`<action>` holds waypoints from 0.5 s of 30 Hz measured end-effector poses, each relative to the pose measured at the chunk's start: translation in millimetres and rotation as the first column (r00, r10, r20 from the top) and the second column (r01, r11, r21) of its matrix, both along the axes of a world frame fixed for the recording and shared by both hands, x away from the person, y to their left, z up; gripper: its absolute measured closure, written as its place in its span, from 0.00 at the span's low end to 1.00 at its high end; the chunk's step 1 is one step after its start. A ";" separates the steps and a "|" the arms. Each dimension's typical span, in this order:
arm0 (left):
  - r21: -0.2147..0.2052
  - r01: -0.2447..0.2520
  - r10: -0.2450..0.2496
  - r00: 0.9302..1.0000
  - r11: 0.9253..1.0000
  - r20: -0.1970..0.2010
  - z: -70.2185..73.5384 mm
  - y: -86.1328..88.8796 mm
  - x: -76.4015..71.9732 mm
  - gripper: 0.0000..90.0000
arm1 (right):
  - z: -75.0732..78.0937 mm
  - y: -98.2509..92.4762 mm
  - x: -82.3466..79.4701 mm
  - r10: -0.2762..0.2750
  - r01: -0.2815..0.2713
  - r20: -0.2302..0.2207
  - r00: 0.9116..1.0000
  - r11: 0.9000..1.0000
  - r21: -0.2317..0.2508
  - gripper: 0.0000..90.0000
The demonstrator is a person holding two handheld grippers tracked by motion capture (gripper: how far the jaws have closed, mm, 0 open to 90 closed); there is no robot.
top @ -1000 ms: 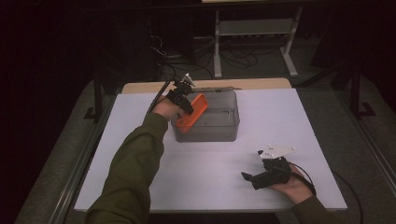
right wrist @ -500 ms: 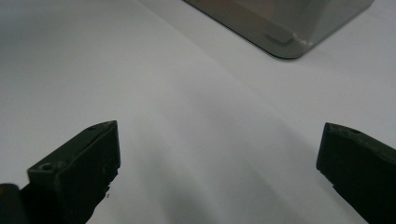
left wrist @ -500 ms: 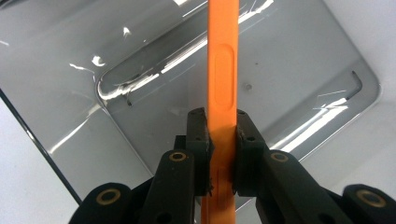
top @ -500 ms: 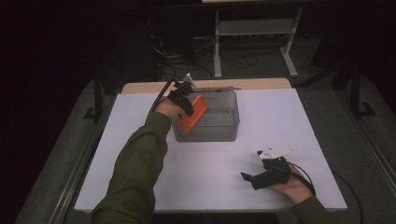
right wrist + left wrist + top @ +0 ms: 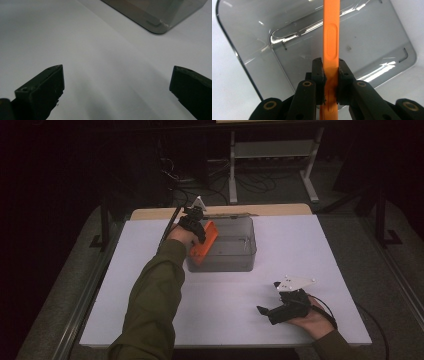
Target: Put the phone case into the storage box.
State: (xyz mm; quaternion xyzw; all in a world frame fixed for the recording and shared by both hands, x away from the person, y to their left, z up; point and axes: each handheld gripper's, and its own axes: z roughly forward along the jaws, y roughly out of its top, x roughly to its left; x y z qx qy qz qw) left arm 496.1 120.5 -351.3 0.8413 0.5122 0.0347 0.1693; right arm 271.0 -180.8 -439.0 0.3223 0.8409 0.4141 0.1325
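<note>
White tabletop [image 5: 150, 285], dark room beyond. 1 clear grey bin [image 5: 235, 251] stands at the far centre. Left gripper [image 5: 330, 72] is clamped on an orange flat piece [image 5: 331, 45], held edge-on directly above the bin's open mouth, long axis running away from the jaws toward the bin floor. Judgement: lowering it along that axis is the step in hand. Right gripper [image 5: 117, 90] rests near the front edge, jaws spread wide and holding nothing, well apart from the bin; the left hand is the nearer.
</note>
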 end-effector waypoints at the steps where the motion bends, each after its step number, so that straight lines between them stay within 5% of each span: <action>1: -0.005 -0.005 0.005 1.000 1.000 0.000 0.5 -0.1 -0.2 0.88 | 0.0 0.2 0.0 0.001 -0.001 0.000 1.000 1.000 -0.001 0.00; 15: -0.031 -0.100 0.099 0.995 0.995 -0.024 2.8 -2.7 -1.7 0.88 | 0.8 -0.3 -0.3 0.002 -0.002 0.003 1.000 1.000 0.002 0.00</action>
